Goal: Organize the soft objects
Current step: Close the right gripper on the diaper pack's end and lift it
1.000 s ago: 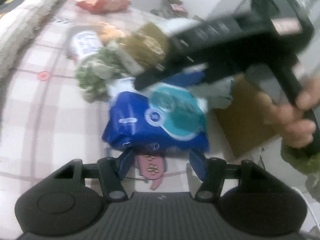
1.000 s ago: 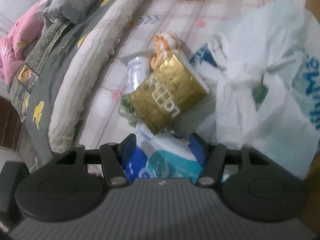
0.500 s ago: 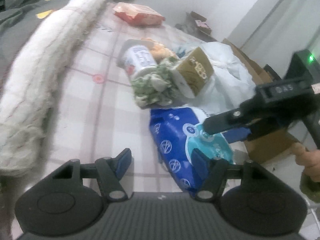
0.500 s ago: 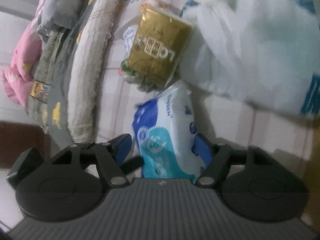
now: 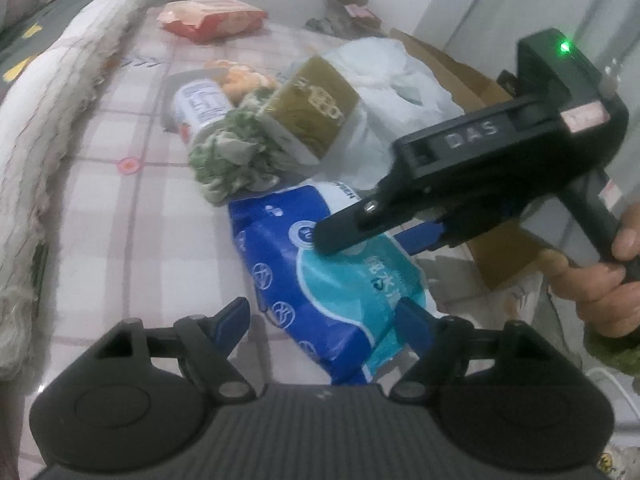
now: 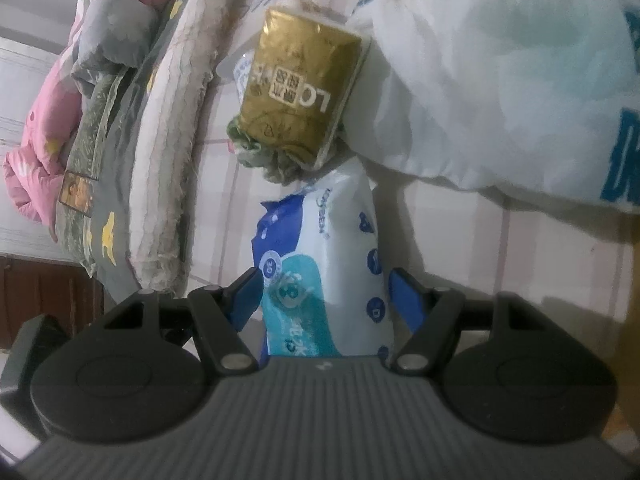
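I log, left to right on the checked bed sheet [image 5: 100, 216]: rolled pale blanket [image 5: 52, 112]; white tin [image 5: 200, 104]; green crumpled cloth [image 5: 228, 160]; gold foil pack [image 5: 316, 108]; white plastic bag [image 5: 384, 80]. Blue-and-teal soft tissue pack [image 5: 332, 276] lies nearest, flat on the sheet. My left gripper [image 5: 324, 320] is wide, straddling its near end. My right gripper [image 6: 324, 292] is wide, pack between fingers, unclamped. Sorting looks barely begun; everything remains heaped.

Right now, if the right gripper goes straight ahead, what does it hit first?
The right gripper already straddles the blue wipes pack, so it would slide along that, then probably meet the gold packet. Depth is unclear.
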